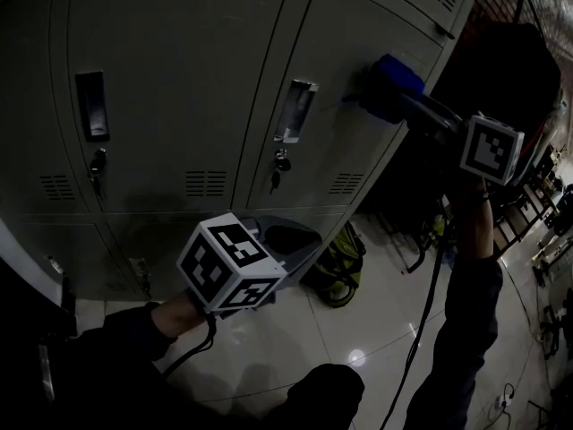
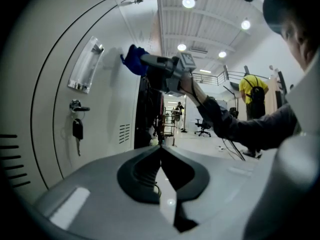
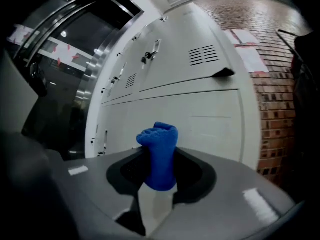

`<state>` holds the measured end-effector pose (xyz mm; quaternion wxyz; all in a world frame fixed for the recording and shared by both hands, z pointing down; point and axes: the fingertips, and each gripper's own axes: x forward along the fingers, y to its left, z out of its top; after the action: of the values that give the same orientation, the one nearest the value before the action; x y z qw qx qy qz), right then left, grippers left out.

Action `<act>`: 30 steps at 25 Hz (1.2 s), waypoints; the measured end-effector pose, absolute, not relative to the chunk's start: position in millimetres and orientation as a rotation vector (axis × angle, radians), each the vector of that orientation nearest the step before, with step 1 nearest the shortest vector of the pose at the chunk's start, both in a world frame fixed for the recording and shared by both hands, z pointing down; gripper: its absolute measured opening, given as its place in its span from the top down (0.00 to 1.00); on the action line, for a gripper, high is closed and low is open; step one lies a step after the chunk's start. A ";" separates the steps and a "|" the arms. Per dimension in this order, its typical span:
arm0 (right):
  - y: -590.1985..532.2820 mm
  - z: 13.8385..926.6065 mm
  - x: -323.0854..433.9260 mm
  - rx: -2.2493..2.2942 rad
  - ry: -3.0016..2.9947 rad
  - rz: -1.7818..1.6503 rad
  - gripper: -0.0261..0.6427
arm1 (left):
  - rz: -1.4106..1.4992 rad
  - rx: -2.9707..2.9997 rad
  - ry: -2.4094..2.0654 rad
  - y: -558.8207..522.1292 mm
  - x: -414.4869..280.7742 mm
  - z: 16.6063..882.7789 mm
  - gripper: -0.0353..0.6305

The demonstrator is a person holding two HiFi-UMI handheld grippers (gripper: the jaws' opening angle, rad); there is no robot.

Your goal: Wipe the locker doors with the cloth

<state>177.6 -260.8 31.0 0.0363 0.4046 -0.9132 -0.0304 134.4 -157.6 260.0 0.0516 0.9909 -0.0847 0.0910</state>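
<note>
Head view: dim, underexposed; a glare spot is reflected on the floor (image 1: 356, 357). Left gripper view: brightly lit by ceiling lamps (image 2: 188, 2). Fisheye bending and darkened corners are noted throughout.

The flat panel of the right-hand locker door (image 1: 358, 124) lies open to the right of its handle plate (image 1: 295, 110), and the cloth (image 1: 394, 79) in the right gripper (image 1: 380, 97) sits there against it. Leftward, that plate and the key (image 1: 280, 164) hanging below it stand in the way (the neighbouring door (image 1: 170, 79) carries its own handle (image 1: 92, 106) and hanging keys (image 1: 97, 167)). Lower down, the left gripper (image 1: 300, 238), jaws together, and a backpack (image 1: 338, 267) on the floor (image 1: 376, 330) crowd the foot of the lockers.
</note>
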 end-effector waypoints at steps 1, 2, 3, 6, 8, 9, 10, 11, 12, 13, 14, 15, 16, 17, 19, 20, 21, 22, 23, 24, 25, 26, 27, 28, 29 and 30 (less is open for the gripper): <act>-257.5 32.1 160.4 1.195 -2.810 -0.106 0.77 | 0.279 3.014 -0.256 -157.3 134.5 260.6 0.98; -254.0 33.3 143.2 1.146 -2.817 -0.119 0.77 | 0.282 3.013 -0.254 -157.0 134.3 261.4 0.98; -250.7 34.7 126.0 1.095 -2.824 -0.131 0.77 | 0.284 3.012 -0.253 -156.8 134.0 262.2 0.98; -244.9 41.4 80.0 0.961 -2.834 -0.156 0.77 | 0.287 3.009 -0.251 -156.7 132.8 264.3 0.98; -247.9 47.8 60.3 0.923 -2.823 -0.152 0.77 | 0.290 3.008 -0.248 -156.0 132.6 265.5 0.98; -251.9 51.6 55.2 0.929 -2.804 -0.155 0.77 | 0.291 3.008 -0.246 -155.6 132.6 266.1 0.98; -256.9 55.8 52.8 0.946 -2.775 -0.163 0.77 | 0.292 3.008 -0.244 -155.3 132.5 266.5 0.98; -261.8 60.1 51.9 0.962 -2.748 -0.170 0.77 | 0.293 3.008 -0.243 -155.2 132.2 266.8 0.98; -265.7 64.2 52.0 0.973 -2.731 -0.169 0.77 | 0.293 3.007 -0.243 -155.2 131.6 266.9 0.98; -268.3 67.3 53.0 0.979 -2.725 -0.161 0.77 | 0.293 3.008 -0.243 -155.3 130.9 267.0 0.98; -269.6 68.7 55.1 0.981 -2.730 -0.149 0.77 | 0.292 3.008 -0.243 -155.4 130.2 267.0 0.98; -270.1 68.8 57.9 0.982 -2.739 -0.136 0.77 | 0.292 3.008 -0.244 -155.6 129.6 267.2 0.98; -270.2 68.3 61.3 0.984 -2.748 -0.125 0.77 | 0.293 3.007 -0.244 -155.8 129.2 267.6 0.98; -270.3 67.5 65.1 0.988 -2.755 -0.116 0.77 | 0.294 3.006 -0.244 -156.1 129.1 268.3 0.98; -270.9 65.7 73.8 1.000 -2.763 -0.111 0.77 | 0.298 3.003 -0.243 -156.5 129.5 270.1 0.98; -271.5 65.3 78.8 1.009 -2.765 -0.108 0.77 | 0.301 3.001 -0.242 -156.5 129.9 270.9 0.98; -272.1 65.5 83.9 1.019 -2.769 -0.098 0.77 | 0.303 3.000 -0.239 -156.3 130.6 271.5 0.98; -273.0 66.1 89.4 1.030 -2.774 -0.085 0.77 | 0.305 3.000 -0.237 -155.9 131.4 271.9 0.98; -274.4 66.9 95.5 1.044 -2.776 -0.075 0.77 | 0.307 3.001 -0.235 -155.5 132.1 272.3 0.98; -276.0 67.7 102.6 1.060 -2.776 -0.066 0.77 | 0.310 3.001 -0.233 -155.0 132.8 272.7 0.98; -277.9 68.4 110.5 1.078 -2.773 -0.057 0.77 | 0.313 3.001 -0.232 -154.7 133.4 273.4 0.98; -279.6 69.0 118.9 1.096 -2.772 -0.047 0.77 | 0.316 3.001 -0.232 -154.6 133.9 274.2 0.98; -280.8 69.4 127.2 1.112 -2.771 -0.036 0.77 | 0.319 2.999 -0.233 -154.6 134.5 275.1 0.98; -281.8 69.5 135.2 1.127 -2.770 -0.027 0.77 | 0.323 2.997 -0.234 -154.8 135.1 276.1 0.98; -282.6 69.6 143.4 1.144 -2.766 -0.022 0.77 | 0.325 2.995 -0.234 -154.8 135.9 276.9 0.98; -283.4 69.6 152.1 1.165 -2.756 -0.020 0.77 | 0.328 2.993 -0.232 -154.6 136.8 277.5 0.98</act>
<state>152.1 -283.4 69.6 0.0744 0.3883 -0.9185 -0.0068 136.8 -154.6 277.5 0.0607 0.9893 -0.0768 0.1084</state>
